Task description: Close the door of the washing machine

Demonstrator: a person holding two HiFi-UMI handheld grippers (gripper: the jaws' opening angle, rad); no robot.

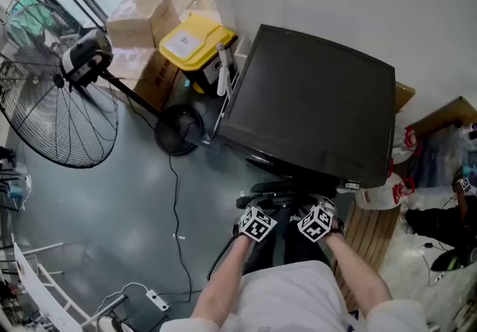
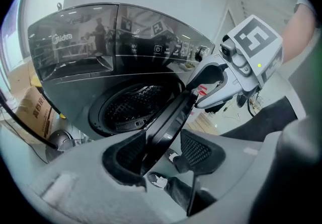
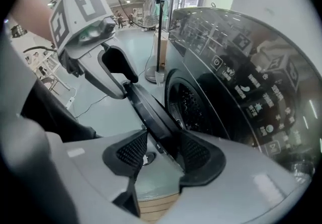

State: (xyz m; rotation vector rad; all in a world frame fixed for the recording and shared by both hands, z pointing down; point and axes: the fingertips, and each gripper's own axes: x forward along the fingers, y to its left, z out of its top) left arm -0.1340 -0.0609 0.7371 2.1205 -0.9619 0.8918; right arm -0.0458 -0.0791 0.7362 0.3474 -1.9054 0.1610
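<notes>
Before the washing machine (image 1: 313, 99), the door (image 2: 168, 117) hangs ajar, not yet closed, between parted left tongs (image 2: 161, 150) and parted right tongs (image 3: 163, 150).

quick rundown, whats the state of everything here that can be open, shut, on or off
washing machine door, open, swung partway out
drum, exposed, no laundry in the part that shows
left gripper, open, door edge between its jaws
right gripper, open, door edge between its jaws
yellow bin, lid shut
fan, upright; running or not, cannot tell
</notes>
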